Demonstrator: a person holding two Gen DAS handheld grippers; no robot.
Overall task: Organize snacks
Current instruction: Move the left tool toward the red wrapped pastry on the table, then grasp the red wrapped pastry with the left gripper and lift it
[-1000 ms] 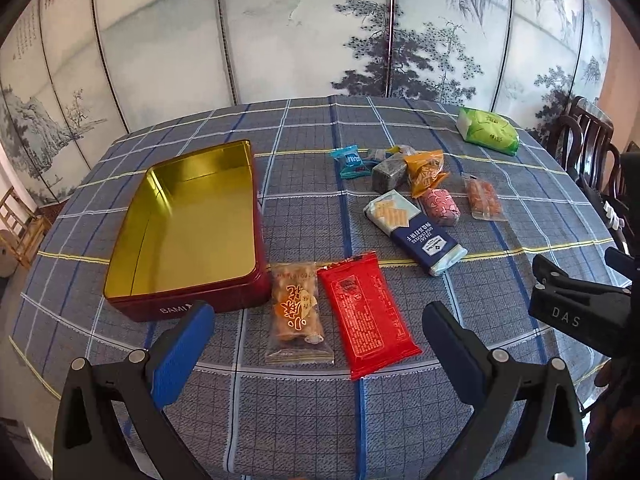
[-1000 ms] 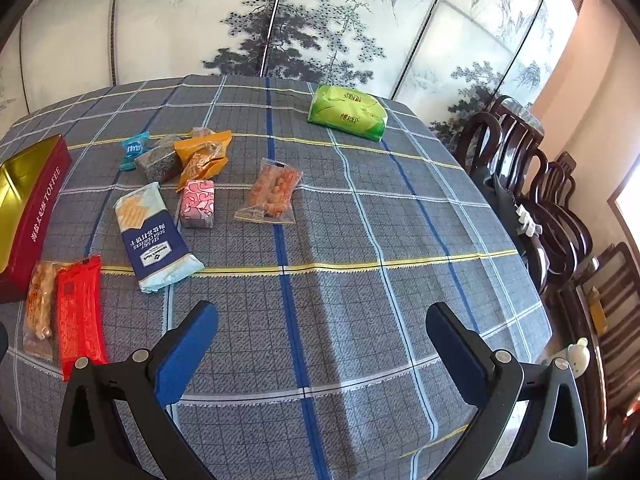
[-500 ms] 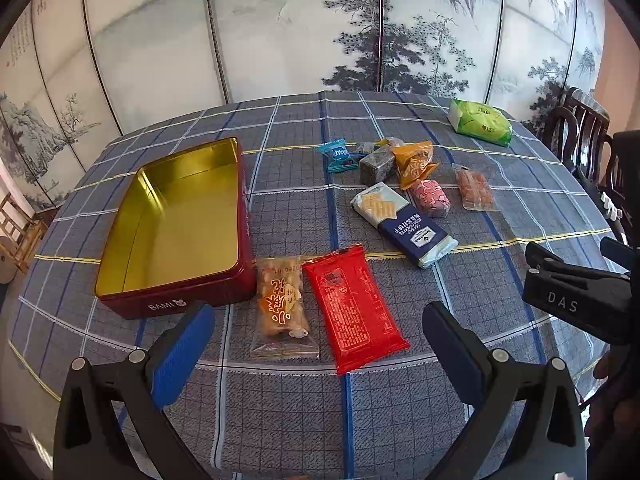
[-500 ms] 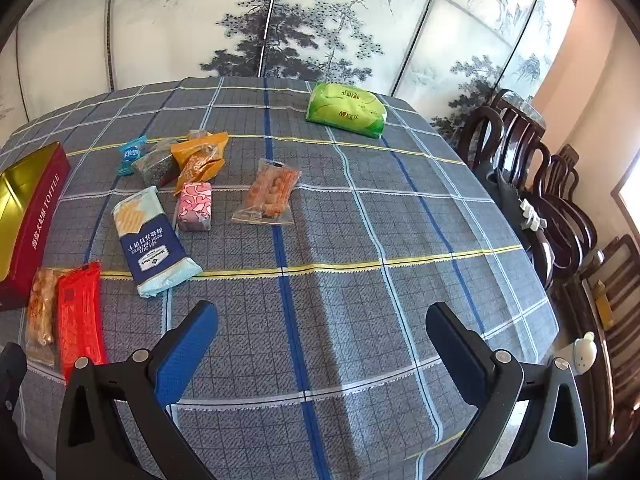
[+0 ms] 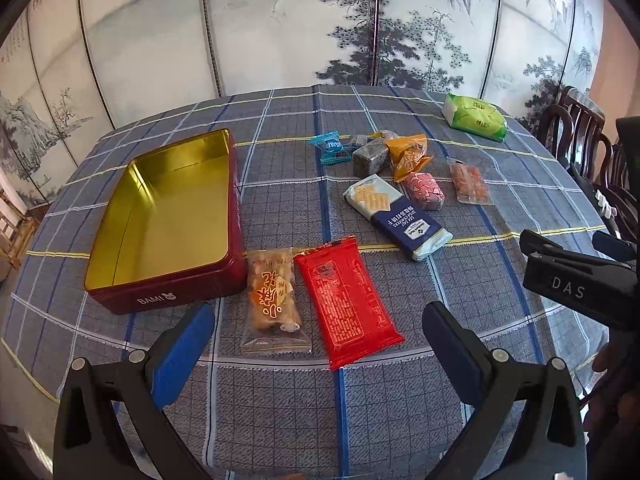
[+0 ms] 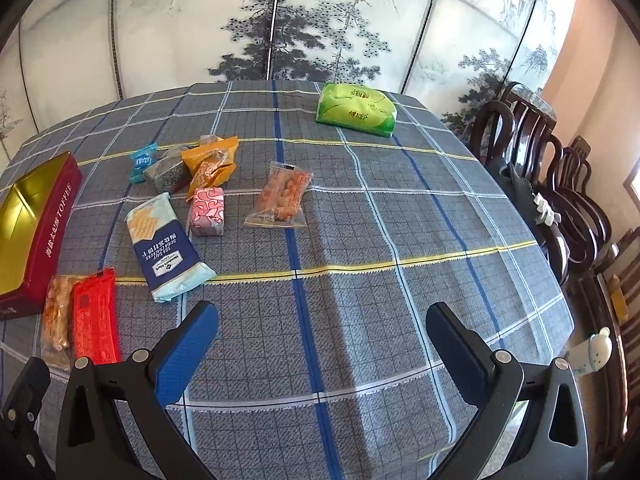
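An open red tin (image 5: 132, 298) with a gold inside sits at the left; it also shows in the right wrist view (image 6: 48, 236). Beside it lie a clear snack bag (image 5: 272, 300) and a red packet (image 5: 346, 300). Farther back lie a blue cracker pack (image 5: 400, 216), a pink sweet (image 5: 424, 190), an orange packet (image 5: 408, 156), a dark bar (image 5: 370, 158), a teal candy (image 5: 332, 148) and a clear bag of orange snacks (image 5: 470, 182). My left gripper (image 5: 316, 340) is open above the near table edge. My right gripper (image 6: 322, 344) is open and empty, right of the snacks.
A green tissue pack (image 6: 356, 110) lies at the far side of the checked tablecloth (image 6: 400, 240). Dark wooden chairs (image 6: 560, 184) stand along the right. A painted folding screen (image 5: 280, 28) stands behind the table. The right gripper body (image 5: 576, 284) shows at the right of the left wrist view.
Both grippers have pulled back slightly, so the table looks a little farther away. Nothing on the table has moved. Both grippers stay open.
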